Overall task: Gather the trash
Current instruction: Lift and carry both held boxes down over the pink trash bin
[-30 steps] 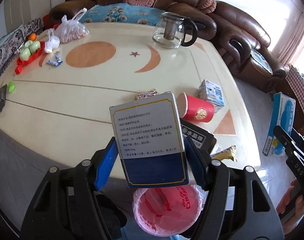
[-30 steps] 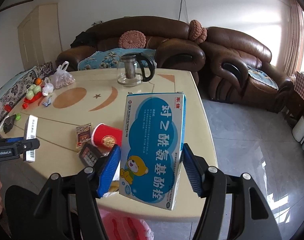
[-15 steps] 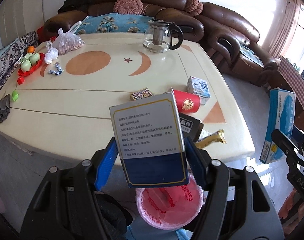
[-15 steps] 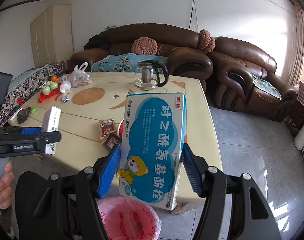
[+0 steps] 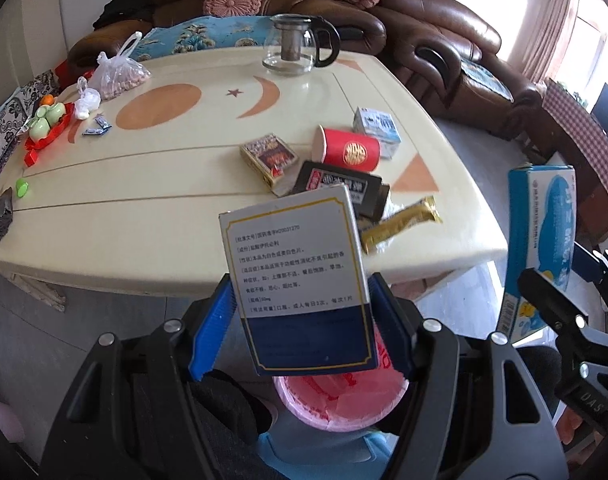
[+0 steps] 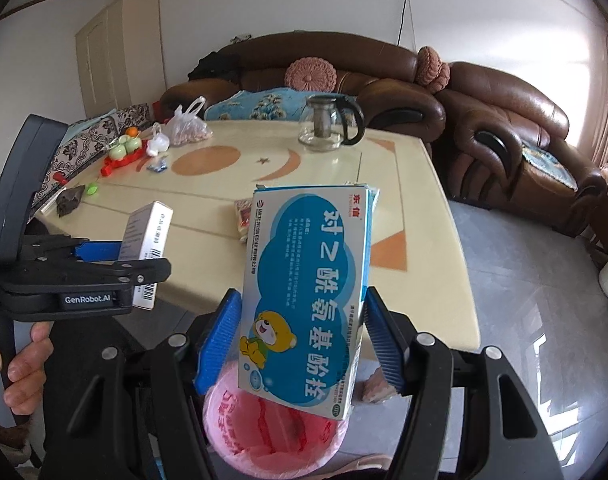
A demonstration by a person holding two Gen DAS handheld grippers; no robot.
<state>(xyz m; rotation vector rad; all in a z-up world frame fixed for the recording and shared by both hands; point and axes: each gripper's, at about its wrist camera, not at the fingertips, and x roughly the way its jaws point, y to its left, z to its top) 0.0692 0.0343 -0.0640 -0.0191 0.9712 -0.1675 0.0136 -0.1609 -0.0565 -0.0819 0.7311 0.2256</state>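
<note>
Left gripper (image 5: 300, 322) clamps the grey box (image 5: 300, 280); right gripper (image 6: 300, 340) clamps the blue box (image 6: 308, 292). Both hang above the pink bin (image 6: 276, 436) at lower centre, positioned for dropping.

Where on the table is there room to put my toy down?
The table is bare along the near left edge and around the orange circle. It's crowded on the right: red cup, black packet, gold wrapper. The far left corner is cluttered too.
</note>
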